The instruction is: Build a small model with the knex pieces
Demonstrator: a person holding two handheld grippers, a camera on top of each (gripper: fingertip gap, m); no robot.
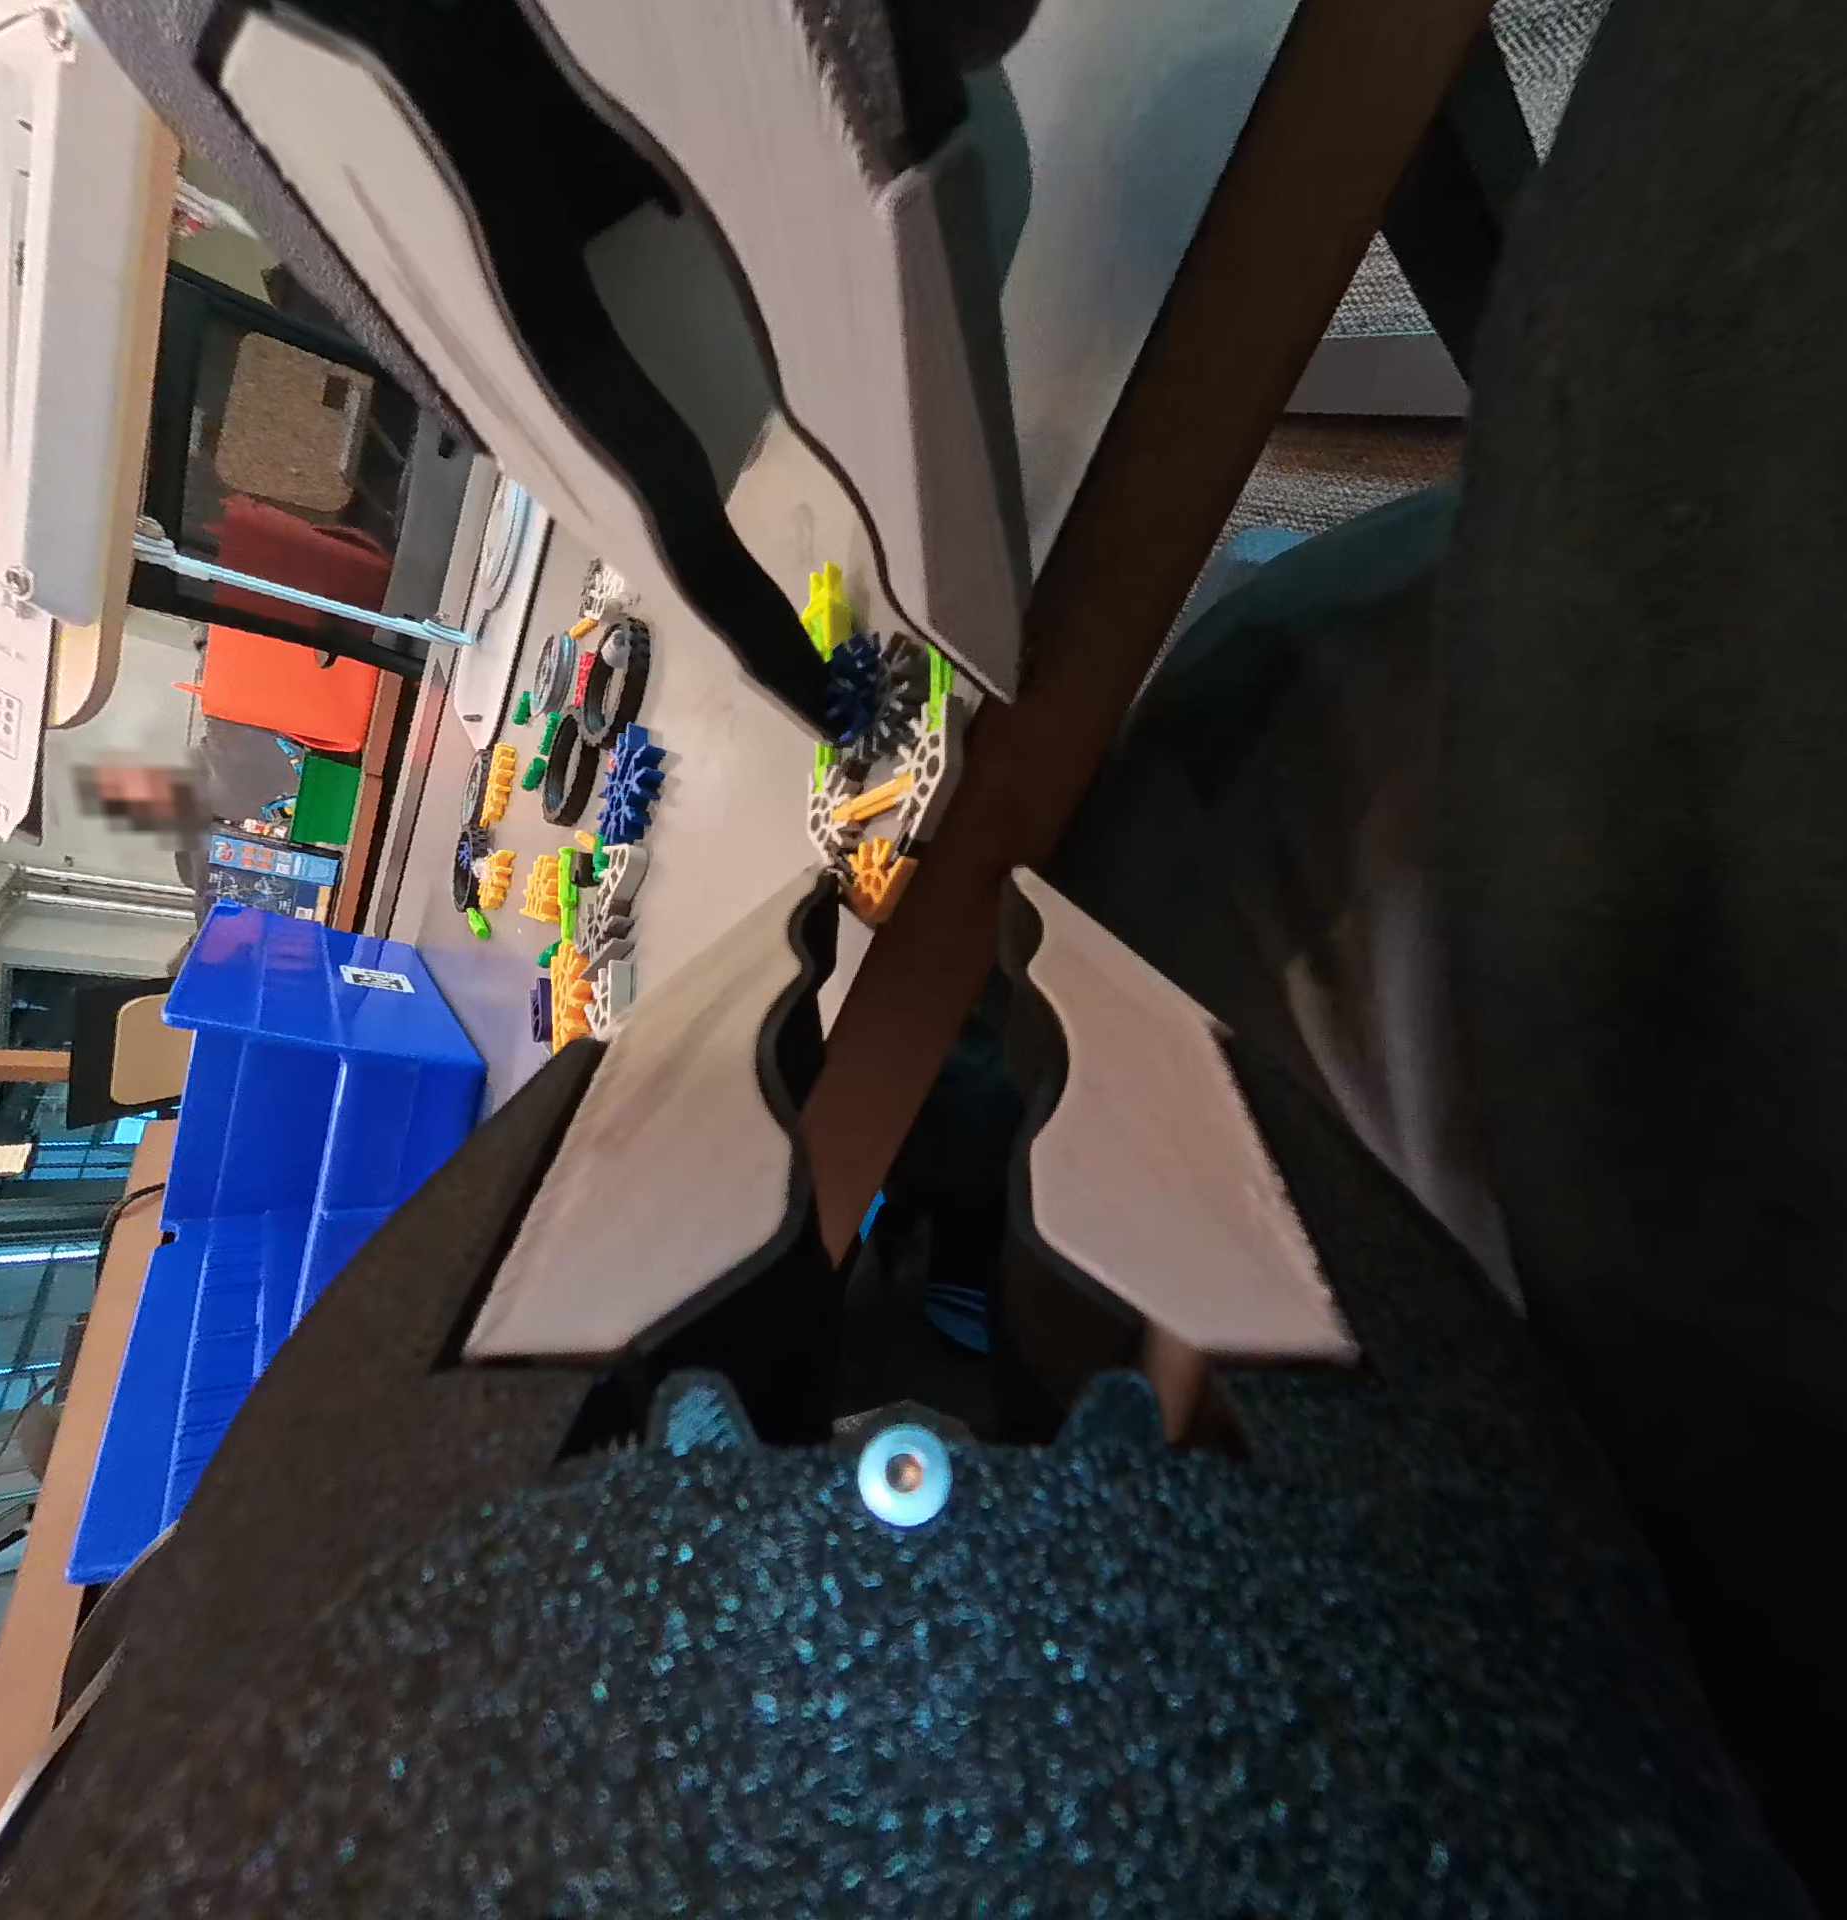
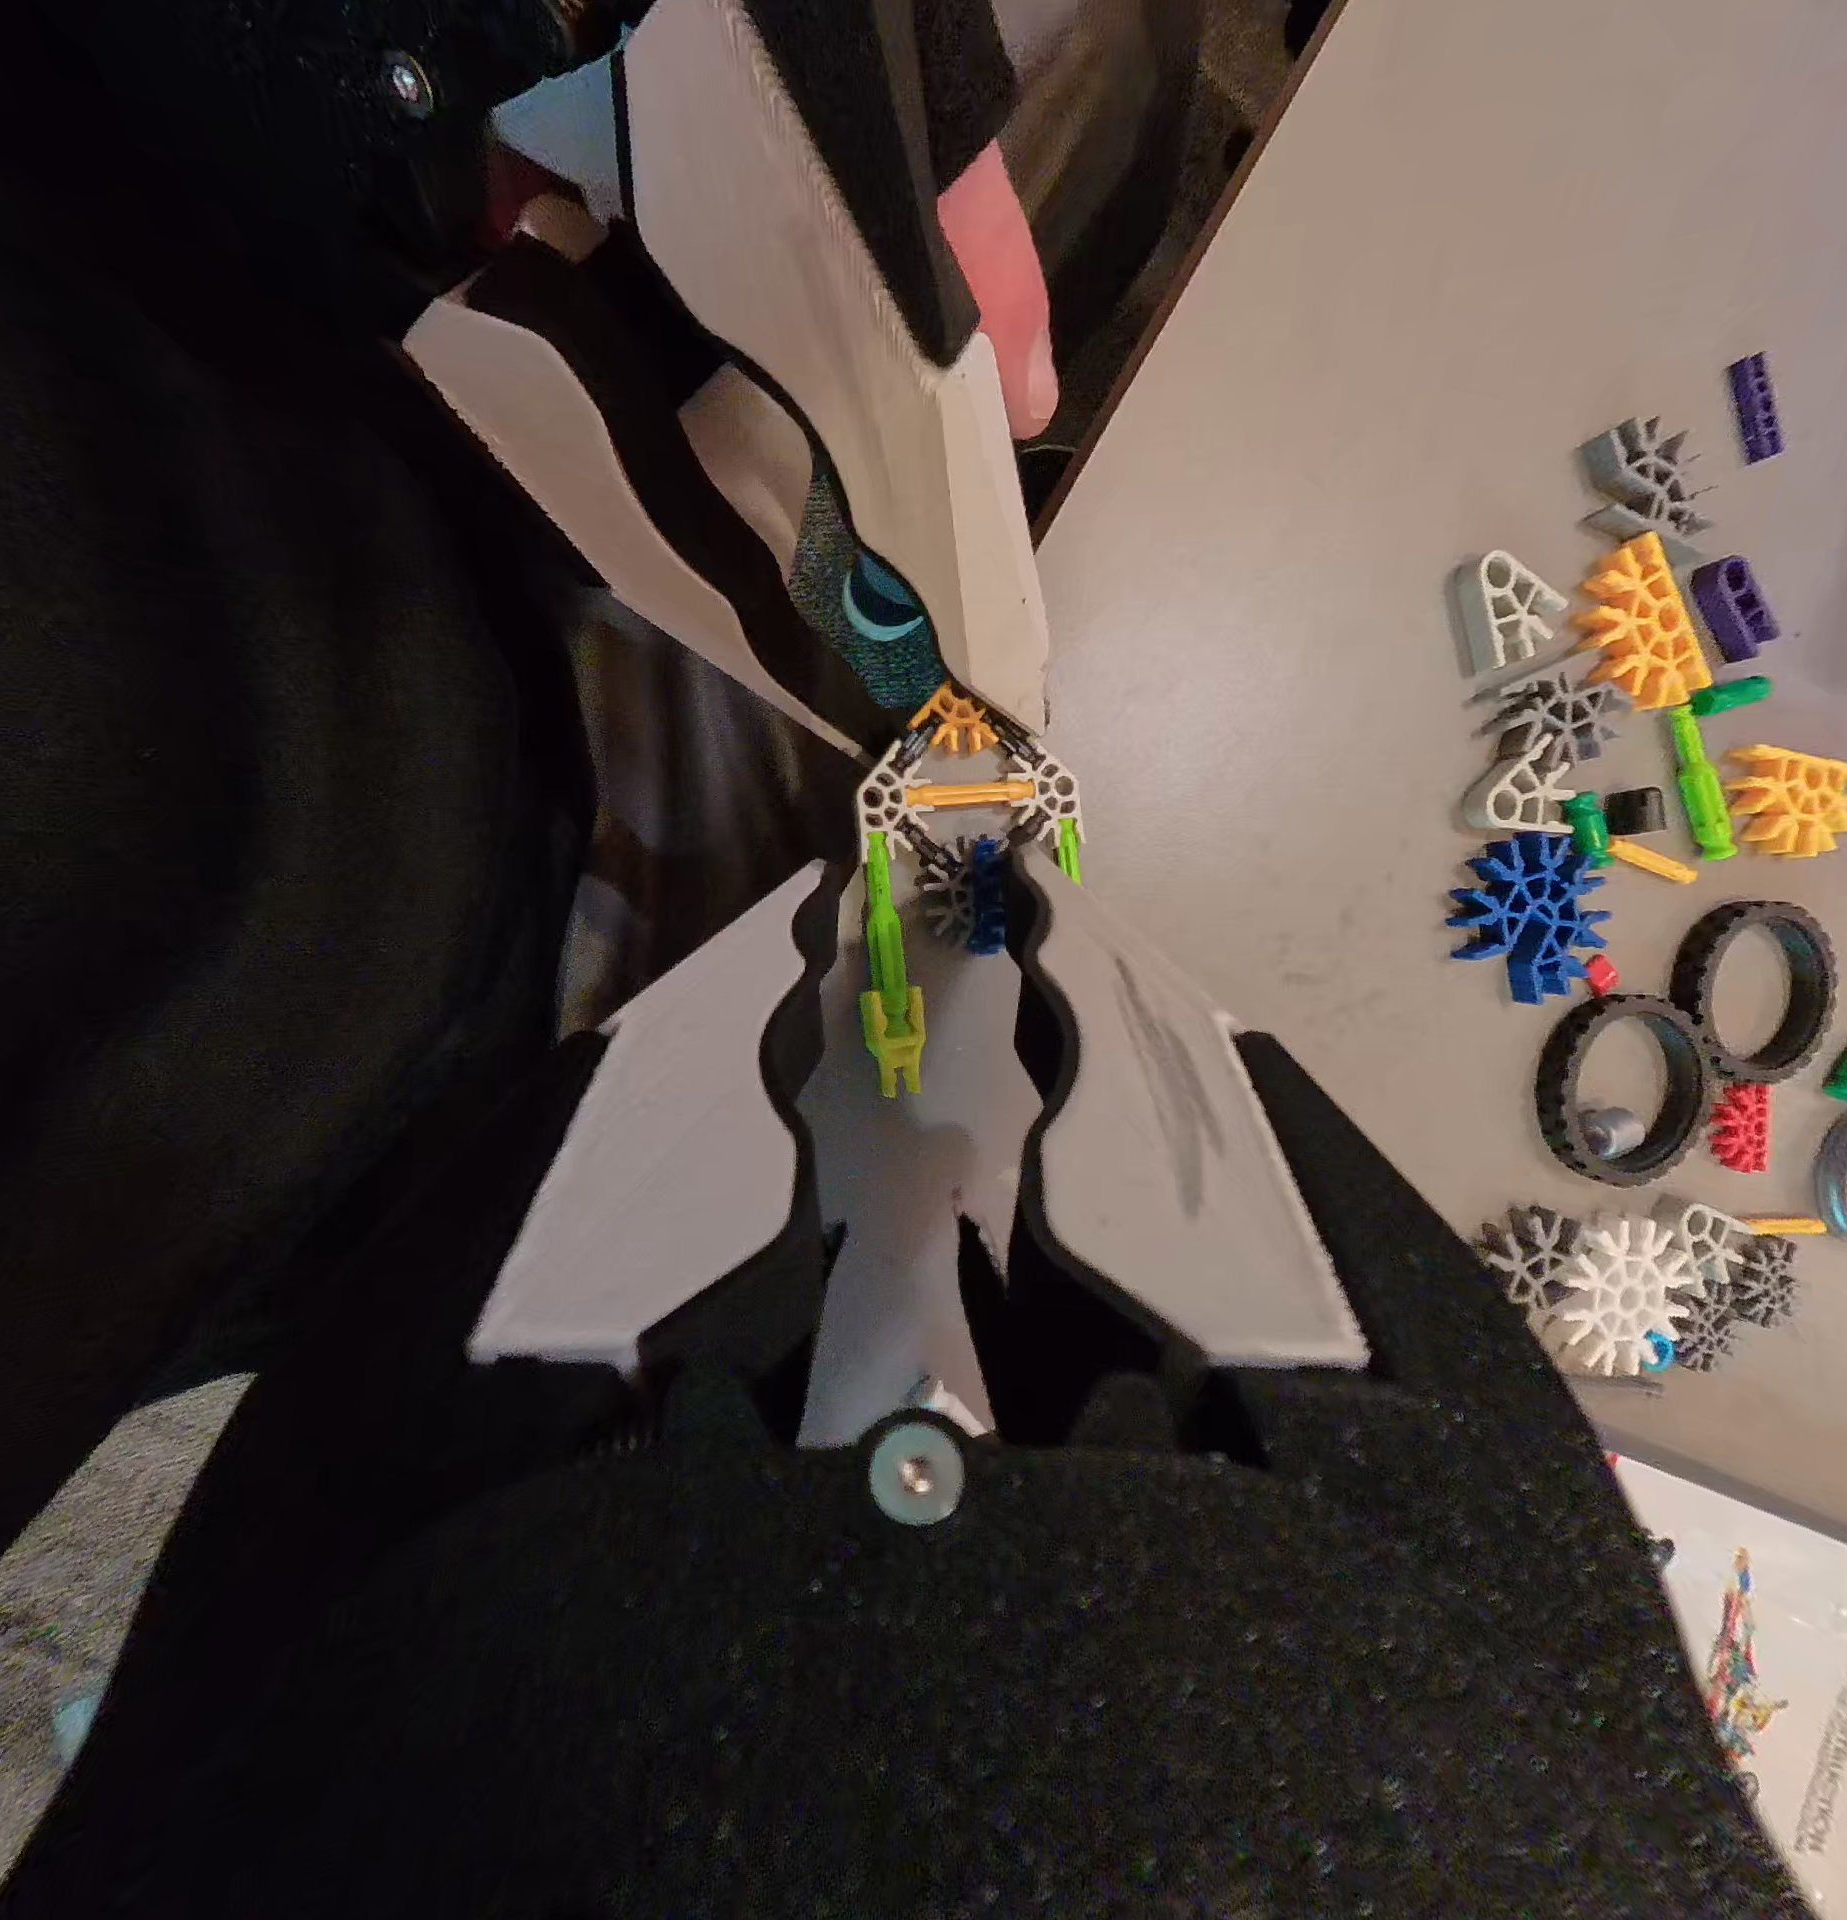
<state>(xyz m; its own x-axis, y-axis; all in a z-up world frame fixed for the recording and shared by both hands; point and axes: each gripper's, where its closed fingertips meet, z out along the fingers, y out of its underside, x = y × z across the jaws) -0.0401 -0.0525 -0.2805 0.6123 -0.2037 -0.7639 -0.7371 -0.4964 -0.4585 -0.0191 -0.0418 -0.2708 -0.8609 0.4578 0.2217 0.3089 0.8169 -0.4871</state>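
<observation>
A small construction-toy assembly (image 2: 966, 795) of white connectors, a yellow rod, black rods and green rods hangs over the near edge of the grey table (image 2: 1314, 520). My right gripper (image 2: 921, 868) is shut on its end with the blue and grey snowflake connectors (image 2: 966, 894). My left gripper (image 2: 955, 727) comes in from the top and is shut on the orange connector (image 2: 955, 717) at the other end. In the left wrist view my left gripper (image 1: 914, 888) holds the orange connector (image 1: 872, 878), and the right gripper (image 1: 898, 686) reaches in from above onto the assembly (image 1: 877, 790).
Loose pieces lie on the table to the right: black tyres (image 2: 1615, 1091), a blue snowflake connector (image 2: 1527, 914), orange connectors (image 2: 1636, 618), grey and purple parts. A blue bin (image 1: 306, 1091) stands at the table's far side. A sheet of paper (image 2: 1781, 1662) lies at lower right. Left and right tips are no more than a few centimetres apart.
</observation>
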